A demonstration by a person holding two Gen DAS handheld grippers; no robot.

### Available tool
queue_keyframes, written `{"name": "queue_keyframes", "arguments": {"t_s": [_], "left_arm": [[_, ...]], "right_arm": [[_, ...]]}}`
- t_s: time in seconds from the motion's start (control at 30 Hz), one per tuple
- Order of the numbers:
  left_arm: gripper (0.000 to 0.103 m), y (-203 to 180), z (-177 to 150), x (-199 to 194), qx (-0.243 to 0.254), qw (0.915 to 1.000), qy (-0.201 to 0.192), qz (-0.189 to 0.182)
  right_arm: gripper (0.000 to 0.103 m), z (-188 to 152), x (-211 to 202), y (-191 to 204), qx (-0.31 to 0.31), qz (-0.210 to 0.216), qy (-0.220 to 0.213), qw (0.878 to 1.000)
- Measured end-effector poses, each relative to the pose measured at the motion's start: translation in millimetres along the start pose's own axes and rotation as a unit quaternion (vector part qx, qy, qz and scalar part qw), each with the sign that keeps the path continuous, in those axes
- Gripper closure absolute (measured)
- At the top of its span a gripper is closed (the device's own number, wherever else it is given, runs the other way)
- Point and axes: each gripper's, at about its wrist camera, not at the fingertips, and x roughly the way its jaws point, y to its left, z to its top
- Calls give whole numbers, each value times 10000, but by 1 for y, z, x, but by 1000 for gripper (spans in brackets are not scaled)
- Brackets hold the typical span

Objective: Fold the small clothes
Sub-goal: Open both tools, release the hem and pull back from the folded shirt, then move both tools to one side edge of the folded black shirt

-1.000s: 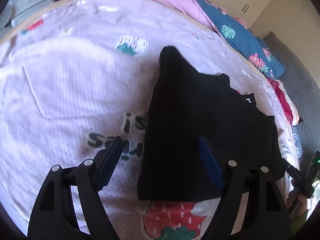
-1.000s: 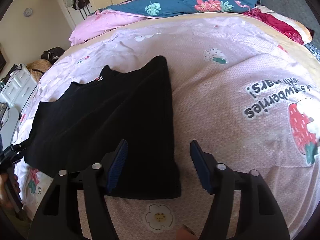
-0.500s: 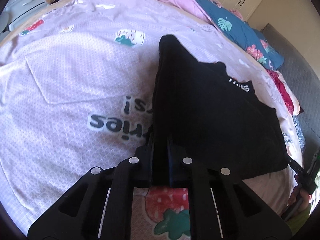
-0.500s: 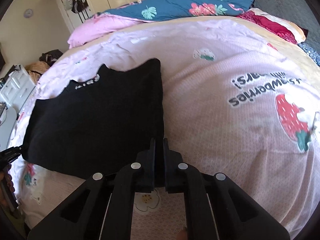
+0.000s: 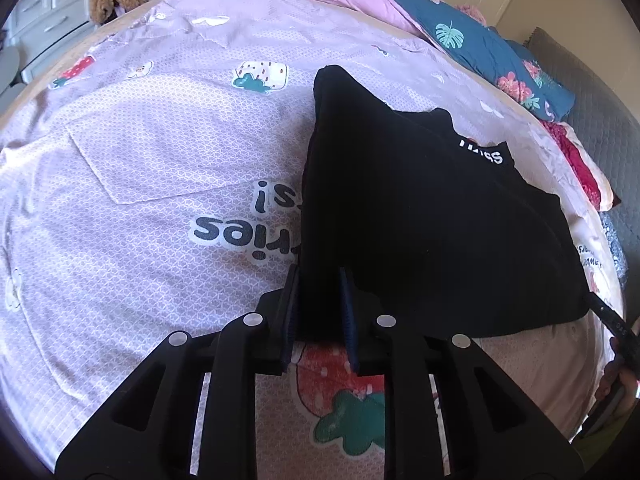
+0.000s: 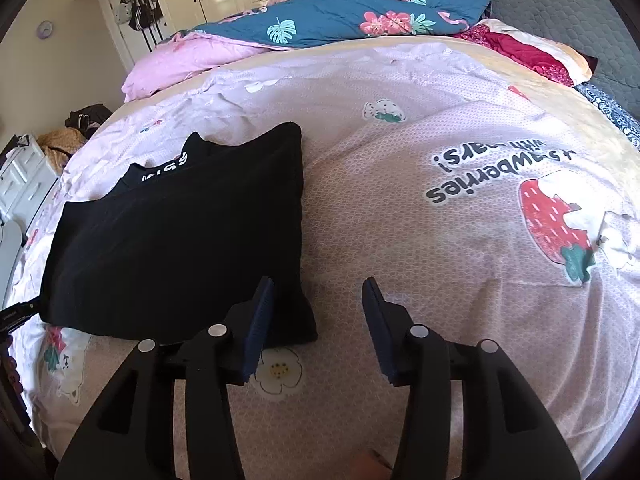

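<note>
A black top [image 5: 432, 216] lies folded on the pink strawberry bedsheet [image 5: 152, 184], its white-lettered collar at the far side. My left gripper [image 5: 319, 280] is shut on the near left corner of the black top. In the right wrist view the black top [image 6: 180, 236] lies to the left. My right gripper [image 6: 318, 290] is open and empty just above the sheet, its left finger [image 6: 260, 312] beside the top's near right corner.
A blue floral quilt [image 6: 340, 20] and a pink blanket [image 6: 184, 60] are piled at the far end of the bed. A red cloth [image 6: 516, 52] lies at the far right. White drawers [image 5: 44, 20] stand beyond the bed's edge.
Both grippers closed on the top's near corners half a second ago. The right gripper has since opened and let go of its corner; the left stays shut on its corner.
</note>
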Motion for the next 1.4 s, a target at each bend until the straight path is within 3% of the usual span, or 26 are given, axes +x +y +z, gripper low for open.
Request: {"name": "queue_keyframes", "arguments": {"t_s": [0.17, 0.43, 0.57, 0.63, 0.87, 1.07, 1.4], "left_arm": [[85, -1, -4, -4, 24, 10000, 2, 66], [66, -7, -10, -14, 51, 10000, -24, 74], [60, -12, -14, -21, 89, 9999, -42, 21], [47, -14, -17, -25, 122, 9999, -69, 17], [38, -23, -25, -39, 244, 9996, -134, -15], [14, -26, -32, -53, 347, 9991, -238, 46], [9, -11, -41, -65, 280, 9987, -326, 272]], "right_arm": [[39, -3, -12, -4, 51, -8, -74, 10000], [11, -9, -31, -3, 53, 50, -197, 9998], [8, -12, -37, 0, -11, 45, -229, 9997], [7, -14, -41, 2, -43, 54, -240, 9997], [5, -18, -51, 14, -164, 63, -302, 9994], [5, -23, -62, 33, -319, 177, -379, 9986], [4, -28, -69, 83, -833, 411, -395, 9949]]}}
